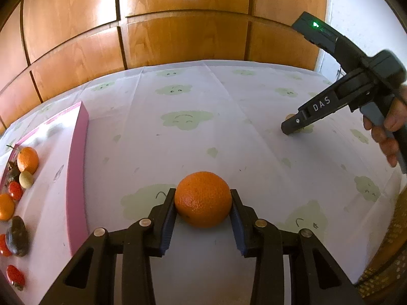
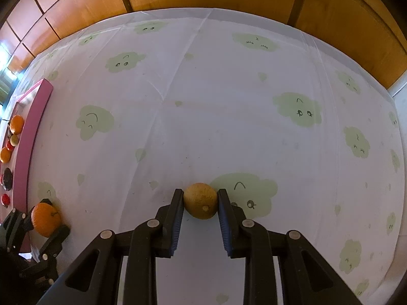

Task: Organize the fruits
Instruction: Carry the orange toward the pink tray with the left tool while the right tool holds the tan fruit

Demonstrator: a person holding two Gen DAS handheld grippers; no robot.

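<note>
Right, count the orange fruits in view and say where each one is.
3. One orange sits between the left gripper's fingers on the tablecloth; two lie in the pink tray, one at the far end, one nearer. More may be hidden past the frame's edge.

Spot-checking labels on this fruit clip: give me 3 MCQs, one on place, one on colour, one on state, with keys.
1. Where does the pink tray lie relative to the left gripper?
A. to its left
B. to its right
C. right under it

2. What colour is the fruit between the right gripper fingers?
A. bright red
B. yellowish tan
C. dark purple

3. How does the left gripper stand?
A. wide open over bare cloth
B. shut on nothing
C. shut on the orange

Key:
1 A: in the left wrist view the tray wall sits left of the fingers.
2 B: the small round fruit in the right wrist view is yellowish tan.
3 C: both pads press the orange's sides.
</note>
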